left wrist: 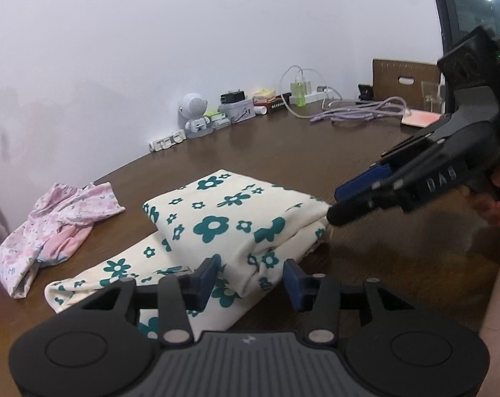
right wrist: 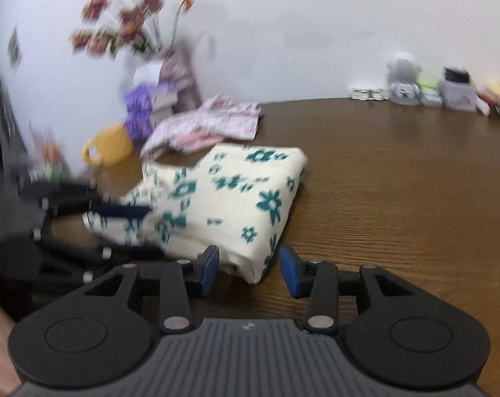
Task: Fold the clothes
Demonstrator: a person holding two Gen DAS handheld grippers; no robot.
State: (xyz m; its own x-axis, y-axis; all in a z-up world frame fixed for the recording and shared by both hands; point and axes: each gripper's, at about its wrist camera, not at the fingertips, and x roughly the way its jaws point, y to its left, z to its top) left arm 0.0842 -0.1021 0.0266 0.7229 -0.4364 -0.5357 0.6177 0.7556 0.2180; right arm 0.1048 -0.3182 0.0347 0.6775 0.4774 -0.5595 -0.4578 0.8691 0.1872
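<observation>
The folded floral cloth (left wrist: 230,221) is lying at frame centre, long axis running lower left to upper right, being flanked by the left claw (left wrist: 248,281) and right claw (right wrist: 248,269), both held open and empty.

A dark brown wooden counter (left wrist: 316,152) carries a folded cream cloth with teal flowers (left wrist: 230,218). Left of the cloth lies a crumpled pink garment (left wrist: 51,228). Behind the cloth, along the wall, stand a small white robot figure (left wrist: 195,114), a tin box (left wrist: 236,110) and purple cables (left wrist: 359,115). Beyond the pink garment sits a yellow mug (right wrist: 109,147).
</observation>
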